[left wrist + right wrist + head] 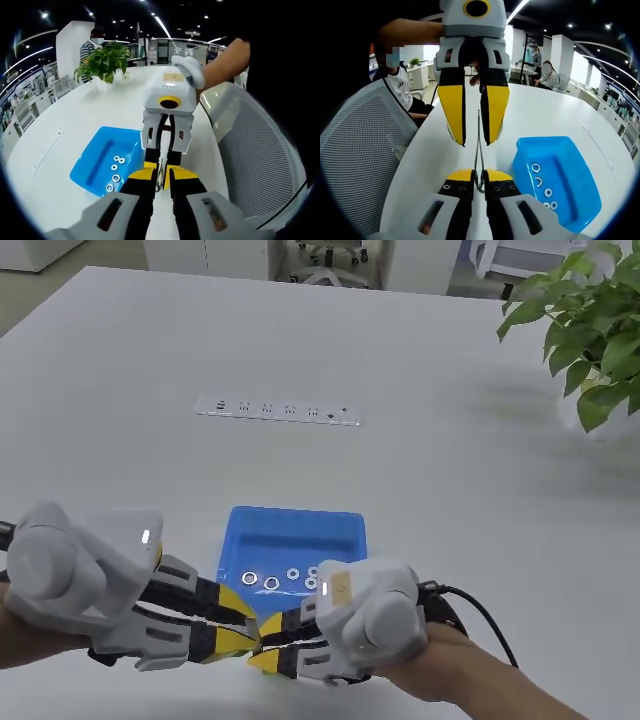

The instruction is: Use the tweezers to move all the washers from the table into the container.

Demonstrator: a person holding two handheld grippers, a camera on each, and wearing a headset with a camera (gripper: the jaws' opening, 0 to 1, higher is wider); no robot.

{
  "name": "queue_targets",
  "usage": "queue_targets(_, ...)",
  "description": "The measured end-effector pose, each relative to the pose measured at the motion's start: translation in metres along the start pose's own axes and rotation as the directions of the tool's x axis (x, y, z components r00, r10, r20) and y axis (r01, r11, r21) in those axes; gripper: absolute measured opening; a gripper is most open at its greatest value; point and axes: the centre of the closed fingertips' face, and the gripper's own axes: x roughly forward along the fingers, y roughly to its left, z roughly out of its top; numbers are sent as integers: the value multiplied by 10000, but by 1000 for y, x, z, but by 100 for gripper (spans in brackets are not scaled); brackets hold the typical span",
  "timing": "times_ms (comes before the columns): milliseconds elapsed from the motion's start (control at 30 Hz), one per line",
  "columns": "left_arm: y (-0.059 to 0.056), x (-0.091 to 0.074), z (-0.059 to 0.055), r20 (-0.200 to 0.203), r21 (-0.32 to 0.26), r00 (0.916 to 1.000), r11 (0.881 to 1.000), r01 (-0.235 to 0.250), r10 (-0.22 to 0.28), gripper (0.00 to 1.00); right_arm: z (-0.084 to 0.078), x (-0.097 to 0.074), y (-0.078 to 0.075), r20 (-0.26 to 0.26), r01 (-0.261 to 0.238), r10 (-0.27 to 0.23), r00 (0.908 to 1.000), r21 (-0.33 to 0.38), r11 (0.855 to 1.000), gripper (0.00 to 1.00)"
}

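Note:
A blue tray lies on the white table just beyond the grippers. Several steel washers sit in a row inside it, near its front edge. Thin metal tweezers run between the two grippers, which face each other tip to tip. My right gripper is shut on the tweezers' joined end. My left gripper stands open, its yellow jaws on either side of the tweezers' tips with a gap showing.
A white power strip is set into the table's middle. A potted plant stands at the far right corner. A grey mesh chair sits at the near table edge. People sit in the background.

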Motion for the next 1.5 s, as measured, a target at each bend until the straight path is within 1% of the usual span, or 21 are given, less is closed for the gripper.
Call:
queue_targets(167, 2, -3, 0, 166, -239, 9997, 9995, -182, 186, 22, 0, -1, 0, 0, -2, 2, 10000, -40, 10000, 9)
queue_targets(300, 2, -5, -4, 214, -376, 9993, 9989, -298, 306, 28, 1, -2, 0, 6, -12, 12, 10000, -55, 10000, 9)
queue_targets(433, 3, -9, -8, 339, -597, 9979, 9968, -539, 559, 37, 3, -3, 1, 6, -17, 17, 10000, -98, 10000, 9)
queue_targets(500, 3, -11, -10, 402, -795, 9968, 9947, -655, 688, 41, 4, -4, 1, 17, -15, 15, 10000, -135, 9999, 9)
queue_targets(567, 4, -12, -12, 442, -895, 9955, 9928, -790, 832, 47, 6, -5, 1, 22, -14, 14, 10000, -146, 9999, 9)
queue_targets(700, 3, -16, -14, 556, -1189, 9935, 9886, -920, 991, 53, 9, -7, 0, 46, 3, -2, 10000, -185, 9998, 9)
queue_targets(767, 4, -19, -14, 645, -1314, 9908, 9853, -1094, 1186, 57, 11, -9, -1, 63, 48, -47, 10000, -217, 9998, 9)
queue_targets(833, 6, -21, -15, 712, -1545, 9872, 9794, -1304, 1426, 65, 14, -11, -1, 108, 71, -69, 9999, -221, 9997, 9)
queue_targets(867, 6, -22, -14, 776, -1519, 9857, 9789, -1365, 1494, 68, 15, -12, -2, 125, 89, -86, 9999, -243, 9997, 9)
queue_targets(967, 6, -26, -13, 929, -1674, 9818, 9746, -1484, 1655, 70, 19, -15, -4, 149, 133, -129, 9998, -299, 9995, 9)
queue_targets(1067, 7, -28, -13, 967, -1814, 9781, 9695, -1649, 1844, 75, 23, -17, -5, 200, 137, -130, 9997, -350, 9993, 9)
queue_targets(1167, 8, -31, -12, 1082, -1984, 9719, 9626, -1847, 2088, 78, 26, -21, -7, 234, 131, -122, 9997, -383, 9992, 9)
queue_targets(1200, 9, -32, -12, 1089, -2157, 9691, 9569, -1944, 2214, 81, 28, -22, -8, 249, 137, -127, 9996, -408, 9991, 9)
queue_targets(1233, 9, -32, -12, 1092, -2229, 9679, 9545, -1983, 2266, 84, 29, -23, -9, 256, 150, -139, 9996, -419, 9990, 9)
queue_targets(1267, 9, -32, -13, 1111, -2229, 9665, 9536, -2026, 2313, 86, 30, -24, -10, 269, 151, -140, 9995, -412, 9990, 9)
queue_targets(1333, 7, -34, -12, 1217, -2182, 9640, 9538, -2065, 2366, 85, 33, -28, -13, 325, 204, -190, 9993, -432, 9989, 9)
queue_targets(1467, 7, -36, -14, 1209, -2255, 9609, 9496, -2179, 2492, 90, 38, -33, -21, 440, 341, -324, 9985, -377, 9987, 9)
queue_targets(1500, 6, -37, -13, 1270, -2258, 9596, 9493, -2187, 2513, 90, 40, -35, -24, 494, 403, -386, 9980, -337, 9986, 9)
